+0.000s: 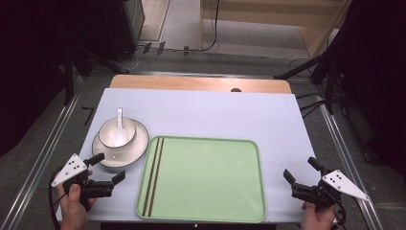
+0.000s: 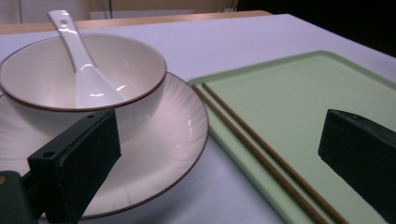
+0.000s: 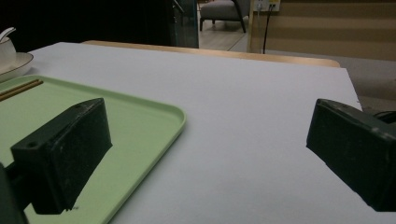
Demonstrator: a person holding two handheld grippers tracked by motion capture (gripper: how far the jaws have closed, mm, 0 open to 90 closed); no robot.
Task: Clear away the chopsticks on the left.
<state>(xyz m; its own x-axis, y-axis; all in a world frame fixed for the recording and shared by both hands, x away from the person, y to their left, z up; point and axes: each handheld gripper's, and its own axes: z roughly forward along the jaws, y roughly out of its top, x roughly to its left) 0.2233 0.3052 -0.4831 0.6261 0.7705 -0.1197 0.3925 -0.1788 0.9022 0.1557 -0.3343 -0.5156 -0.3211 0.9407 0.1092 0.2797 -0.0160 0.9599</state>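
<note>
Two grippers rest over the near edge of the counter (image 1: pixel 201 108), one at each corner, each held in a person's hand. The left gripper (image 1: pixel 109 168) sits just beside the near rim of the one white plate (image 1: pixel 139 143), its jaws spread wide with nothing between them; in the left gripper view one jaw stands in front of the plate and the other over the tray. On that plate stands one white bowl (image 1: pixel 109 134) with a thin brown rim, and one white spoon (image 1: pixel 119 125) lies inside it, handle leaning toward the far side. Just right of the plate lies one pale green tray (image 1: pixel 210 177), filling the near middle of the counter. Two brown chopsticks (image 1: pixel 153 175) lie side by side along the tray's left edge, running near to far. The right gripper (image 1: pixel 299 175) is well apart from all this, at the near right, beyond the tray's right rim, its jaws likewise wide apart and holding nothing.
</note>
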